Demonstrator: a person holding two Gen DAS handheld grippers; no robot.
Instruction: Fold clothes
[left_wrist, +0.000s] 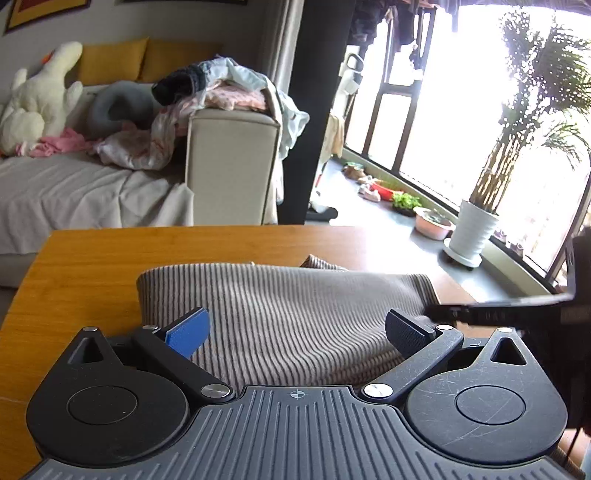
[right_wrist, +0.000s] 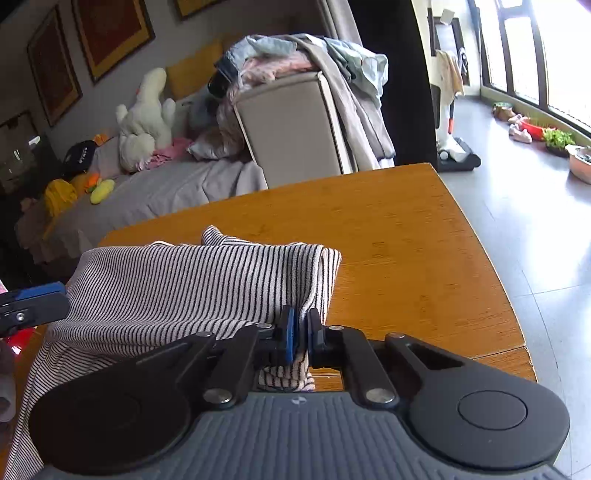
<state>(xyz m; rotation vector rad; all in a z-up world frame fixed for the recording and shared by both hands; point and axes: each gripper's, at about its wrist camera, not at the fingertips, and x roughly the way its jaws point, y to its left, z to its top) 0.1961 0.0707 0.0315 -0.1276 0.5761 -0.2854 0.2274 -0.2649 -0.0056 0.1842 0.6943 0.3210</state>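
Observation:
A black-and-white striped garment (left_wrist: 288, 314) lies folded over on the wooden table (left_wrist: 110, 254). My left gripper (left_wrist: 295, 328) is open, its fingers spread wide just above the garment's near side, holding nothing. My right gripper (right_wrist: 300, 332) is shut on the striped garment (right_wrist: 184, 280), pinching its folded right edge just above the table (right_wrist: 406, 258). The right gripper's fingers show at the right edge of the left wrist view (left_wrist: 480, 314). The left gripper's blue-padded fingertip shows at the left edge of the right wrist view (right_wrist: 33, 295).
A sofa (left_wrist: 92, 192) with a plush toy (left_wrist: 40, 103) and a pile of clothes (left_wrist: 221, 92) on its armrest stands beyond the table. A potted palm (left_wrist: 476, 229) and bowls sit by the window. The table's right edge drops to the grey floor (right_wrist: 535, 240).

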